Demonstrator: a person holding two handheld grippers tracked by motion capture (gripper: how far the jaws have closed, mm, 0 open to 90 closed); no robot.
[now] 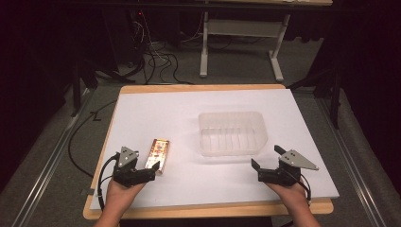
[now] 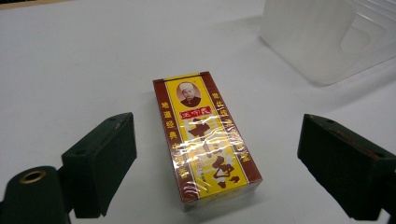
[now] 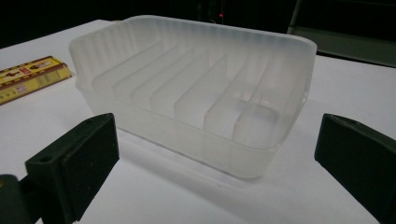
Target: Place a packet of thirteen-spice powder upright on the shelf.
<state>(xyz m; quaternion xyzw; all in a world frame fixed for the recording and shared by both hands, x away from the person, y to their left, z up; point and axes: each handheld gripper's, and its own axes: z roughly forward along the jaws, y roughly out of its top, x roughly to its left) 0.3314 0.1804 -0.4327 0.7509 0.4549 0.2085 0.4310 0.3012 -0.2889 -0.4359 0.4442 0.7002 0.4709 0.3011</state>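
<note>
A small red and yellow box [image 1: 158,154] wrapped in clear film lies flat on the white table top, left of centre. In the left gripper view the box [image 2: 205,140] lies lengthwise between the wide-apart jaws, touching neither. My left gripper [image 1: 152,171] is open just behind its near end. A clear ribbed plastic container [image 1: 231,133] stands empty near the middle of the table. My right gripper [image 1: 267,157] is open and points at its right near corner. In the right gripper view the container [image 3: 187,25] stands just ahead of the spread jaws, with the box [image 3: 30,77] at far left.
The white sheet [image 1: 156,109] covers a wooden table top whose edge [image 1: 208,209] runs along the front. The container's corner [image 2: 322,37] shows at upper right in the left gripper view. Cables [image 1: 161,61] and a desk frame [image 1: 236,42] stand on the floor beyond.
</note>
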